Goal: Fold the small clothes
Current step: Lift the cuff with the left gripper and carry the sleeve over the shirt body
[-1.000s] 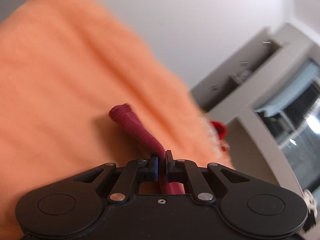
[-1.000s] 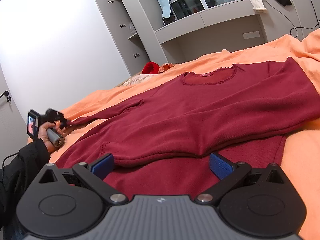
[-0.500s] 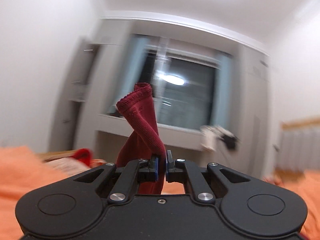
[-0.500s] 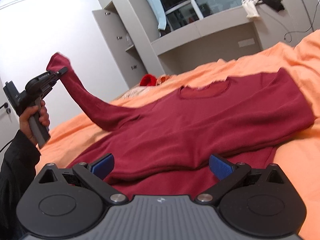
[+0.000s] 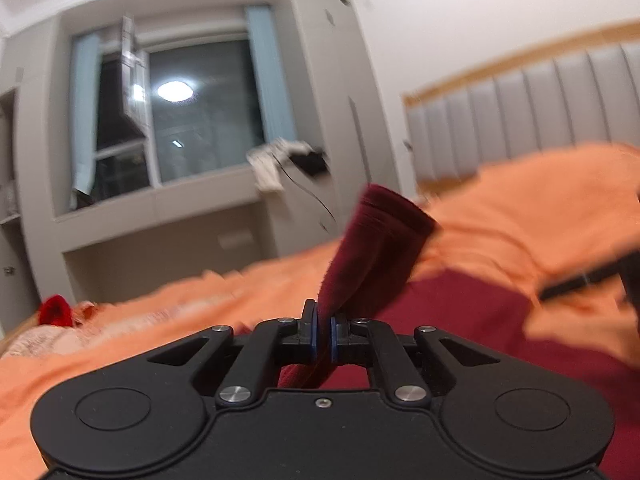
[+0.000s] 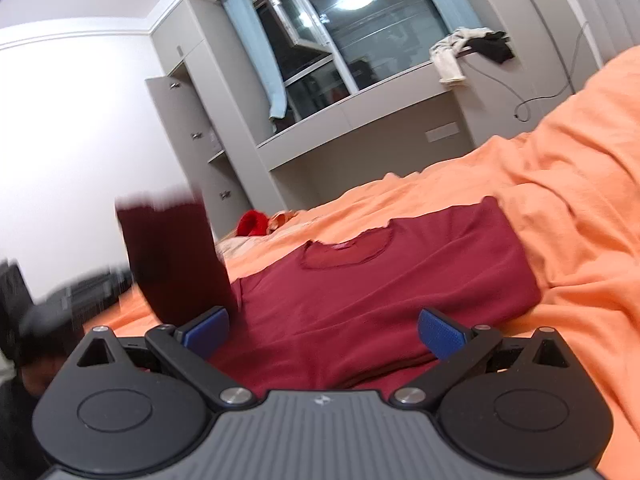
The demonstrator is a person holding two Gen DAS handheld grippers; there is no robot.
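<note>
Nearest, the left tool (image 5: 323, 330) was clamped on the dark red sleeve (image 5: 372, 256), its cuff sticking up just beyond the pads, while the right tool (image 6: 322, 330) gaped wide with nothing between its pads, low over the near edge of the red top (image 6: 380, 280). The top lay flat on the orange bed cover (image 6: 560, 184) ahead of both; the sleeve should probably be carried level across the chest and laid down smooth before letting go. Further off, the neck label (image 6: 344, 245) was too small to read.

Matt knit cloth shirt (image 6: 380, 300)
</note>
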